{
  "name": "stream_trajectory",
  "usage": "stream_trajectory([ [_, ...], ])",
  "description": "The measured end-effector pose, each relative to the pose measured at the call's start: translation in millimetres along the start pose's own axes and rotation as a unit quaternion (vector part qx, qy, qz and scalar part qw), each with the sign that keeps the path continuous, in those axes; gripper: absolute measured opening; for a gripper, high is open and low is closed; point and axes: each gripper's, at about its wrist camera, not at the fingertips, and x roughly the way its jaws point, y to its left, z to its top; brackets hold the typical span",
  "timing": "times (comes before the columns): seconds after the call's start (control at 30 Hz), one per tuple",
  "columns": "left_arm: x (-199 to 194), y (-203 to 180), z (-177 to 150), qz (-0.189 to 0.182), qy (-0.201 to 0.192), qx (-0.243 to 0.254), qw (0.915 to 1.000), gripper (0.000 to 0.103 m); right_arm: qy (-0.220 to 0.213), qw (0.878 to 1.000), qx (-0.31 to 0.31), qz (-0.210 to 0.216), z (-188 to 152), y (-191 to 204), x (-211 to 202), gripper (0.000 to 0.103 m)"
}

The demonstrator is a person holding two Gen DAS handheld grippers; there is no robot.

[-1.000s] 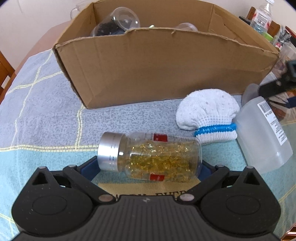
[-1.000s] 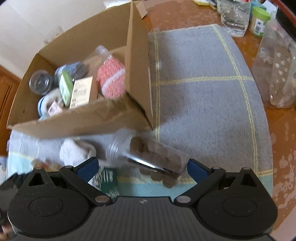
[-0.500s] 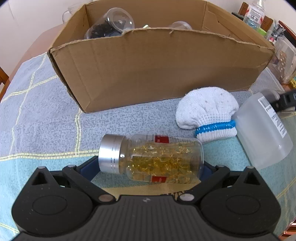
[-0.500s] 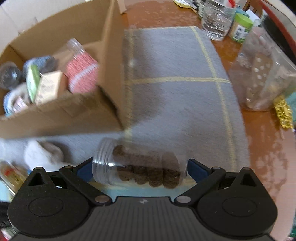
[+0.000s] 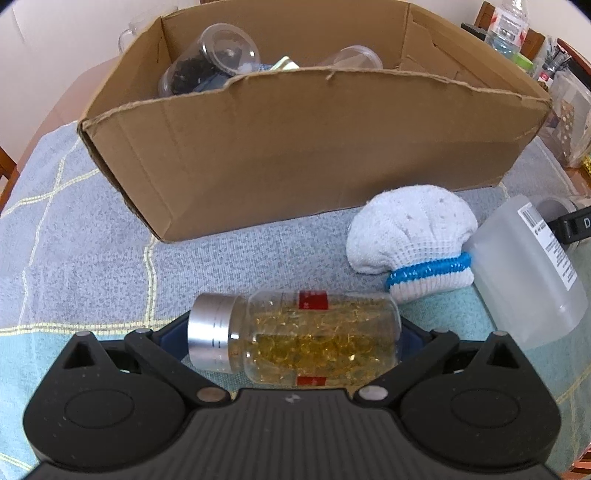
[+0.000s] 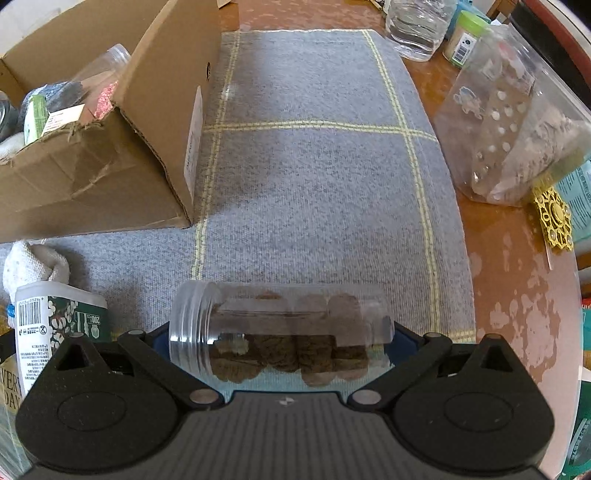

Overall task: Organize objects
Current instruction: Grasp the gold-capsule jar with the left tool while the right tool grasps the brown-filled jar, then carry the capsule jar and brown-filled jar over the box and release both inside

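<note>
In the left wrist view, a clear bottle of golden capsules [image 5: 306, 336] with a silver cap is clamped sideways by the left claw [image 5: 291, 338], the cap against the left finger and the base against the right one. Whether the bottle is lifted off the cloth or resting on it cannot be told. Behind it, an open cardboard box [image 5: 295, 155] is seen standing on a grey and pale-blue checked cloth [image 5: 74, 229] that covers the table. Inside the box, a clear lidded tub of dark contents [image 5: 207, 62] is leaned against the near wall, and the rim of a second clear container [image 5: 351, 57] is visible beside it. A rolled white sock with a blue band [image 5: 410, 236] is laid just in front of the box's right part, touching a translucent white plastic bottle with a barcode label [image 5: 524, 269] on its right

In the right wrist view, a clear screw-top jar of brown round pieces [image 6: 280, 336] is gripped sideways by the right claw [image 6: 277, 338], its threaded mouth at the left finger and its base at the right one. The jar is held over the near edge of the cloth [image 6: 314, 177]. The corner of the box [image 6: 110, 177] is seen to the left, with several packed items inside. The white bottle [image 6: 48, 325] is shown at the lower left with the sock [image 6: 33, 262] just behind it. On the bare wooden table [image 6: 517, 280] to the right, a clear plastic bag [image 6: 517, 125], a glass [image 6: 417, 26] and a green-lidded jar [image 6: 465, 37] are set well apart from the box
</note>
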Motion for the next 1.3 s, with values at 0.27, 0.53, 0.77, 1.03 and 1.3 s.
stream_trajectory([
  [0.27, -5, -1, -3, 0.004, 0.003, -0.006, 1.0000, 0.095, -0.016, 1.000, -0.005, 0.001, -3, -1, 0, 0.103],
  [0.53, -7, -5, -7, 0.012, 0.011, -0.004, 0.9998, 0.095, 0.006, 1.000, 0.001, -0.001, 2, 3, 2, 0.103],
  [0.77, -10, -2, -10, 0.010, 0.016, -0.011, 0.9998, 0.095, 0.003, 1.000, 0.001, -0.001, -3, 4, -1, 0.102],
  [1.03, -25, -2, -8, -0.012, 0.024, 0.000, 0.9996, 0.094, -0.017, 1.000, -0.023, -0.001, -6, 6, -14, 0.094],
  [1.3, -59, 11, 49, -0.059, 0.020, 0.045, 0.9970, 0.094, -0.068, 0.993, -0.085, 0.044, 10, 7, -66, 0.094],
])
